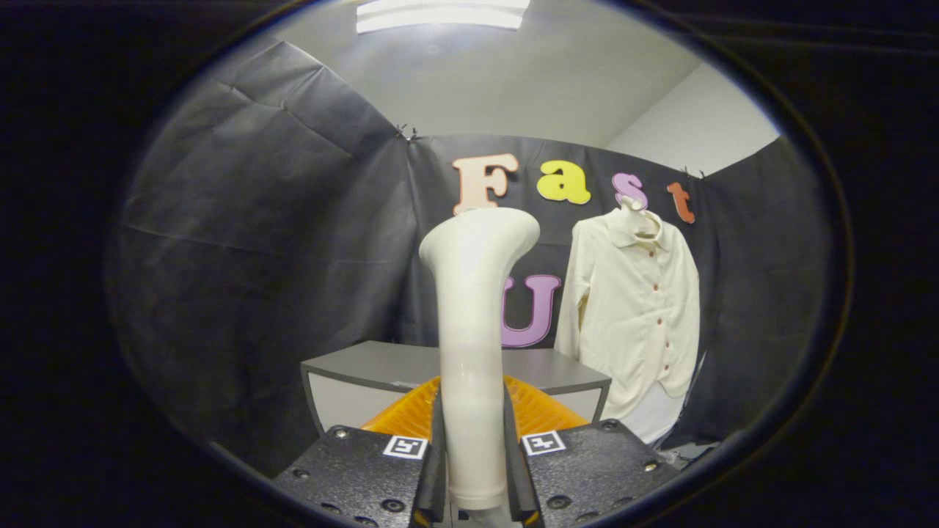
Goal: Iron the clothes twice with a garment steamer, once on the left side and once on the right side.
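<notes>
The gripper (473, 469) is clamped on the garment steamer (473, 323), both fingers pressing its smooth, matte cream handle — a tube rising upright and flaring into a wide head. Beyond the steamer and off to its right hangs a cream button-front shirt (634, 315), soft and collared, beside a grey table (381, 367).

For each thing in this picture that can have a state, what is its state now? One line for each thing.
gripper: shut on the garment steamer, both fingers pressing its handle.
garment steamer: held upright between the fingers, head at the top, apart from the shirt.
shirt: hanging on the booth wall beyond the fingers, buttoned, sleeves hanging down.
grey table: standing beyond the fingers, next to the shirt.
ceiling light: on.
</notes>
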Demonstrator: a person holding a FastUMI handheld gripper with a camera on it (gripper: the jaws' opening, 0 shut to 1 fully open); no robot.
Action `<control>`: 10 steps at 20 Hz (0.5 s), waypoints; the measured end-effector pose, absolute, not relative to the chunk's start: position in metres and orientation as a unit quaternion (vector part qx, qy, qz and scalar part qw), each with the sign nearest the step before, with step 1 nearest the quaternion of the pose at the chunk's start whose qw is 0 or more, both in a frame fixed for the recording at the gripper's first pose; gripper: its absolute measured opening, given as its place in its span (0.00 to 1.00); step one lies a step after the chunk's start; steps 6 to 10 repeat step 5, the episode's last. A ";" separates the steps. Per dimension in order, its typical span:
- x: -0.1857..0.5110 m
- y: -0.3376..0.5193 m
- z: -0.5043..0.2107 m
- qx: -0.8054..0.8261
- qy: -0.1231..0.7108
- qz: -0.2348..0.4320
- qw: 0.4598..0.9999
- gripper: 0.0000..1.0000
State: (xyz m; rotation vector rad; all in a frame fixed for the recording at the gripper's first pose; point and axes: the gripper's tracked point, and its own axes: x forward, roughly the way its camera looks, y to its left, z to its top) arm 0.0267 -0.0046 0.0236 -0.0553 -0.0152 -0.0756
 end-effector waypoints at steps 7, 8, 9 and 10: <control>0.025 -0.006 0.022 -0.028 -0.002 -0.039 0.999 0.33; 0.025 -0.006 0.022 -0.028 -0.002 -0.039 0.999 0.33; 0.025 -0.006 0.022 -0.028 -0.002 -0.039 0.999 0.33; 0.025 -0.006 0.022 -0.028 -0.002 -0.039 0.999 0.33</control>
